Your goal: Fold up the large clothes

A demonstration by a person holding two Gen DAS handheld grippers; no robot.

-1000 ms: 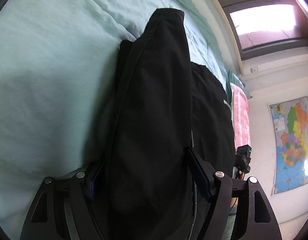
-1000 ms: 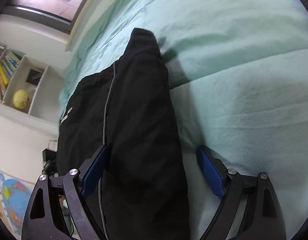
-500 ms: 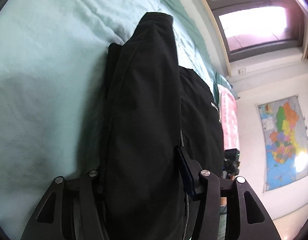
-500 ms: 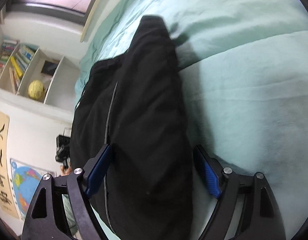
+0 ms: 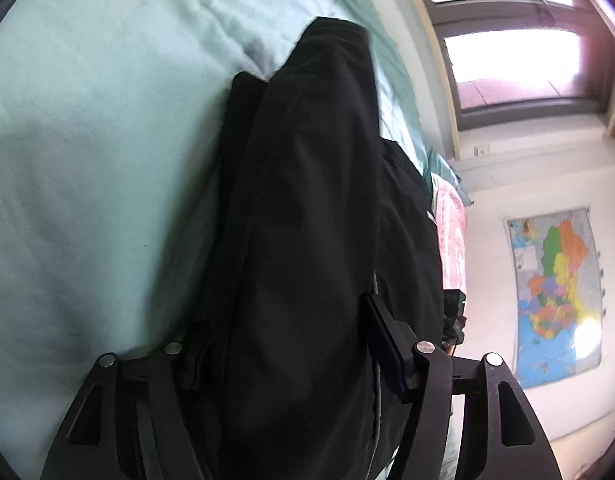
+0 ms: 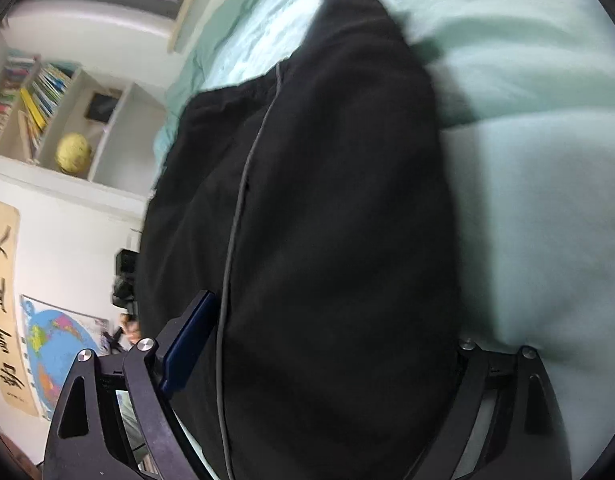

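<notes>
A large black garment [image 5: 307, 200] lies on a pale green bed [image 5: 87, 140]. In the left wrist view my left gripper [image 5: 283, 344] has its jaws closed in on a thick fold of the garment, the left pad hidden by cloth. In the right wrist view the same black garment [image 6: 339, 200], with a grey zipper line, fills the space between my right gripper's [image 6: 327, 344] jaws; the right pad is hidden under cloth. Both folds are lifted off the bed [image 6: 539, 160].
A window [image 5: 507, 64] and a wall map [image 5: 555, 292] stand beyond the bed's far edge. A pink cloth [image 5: 451, 220] lies at the bed's end. A bookshelf with a yellow ball [image 6: 73, 152] and a second map [image 6: 55, 344] are on the wall.
Both grippers have narrowed onto the black garment and lifted it; the views tilt up and more of the room shows. The right gripper's right pad is now covered by cloth.
</notes>
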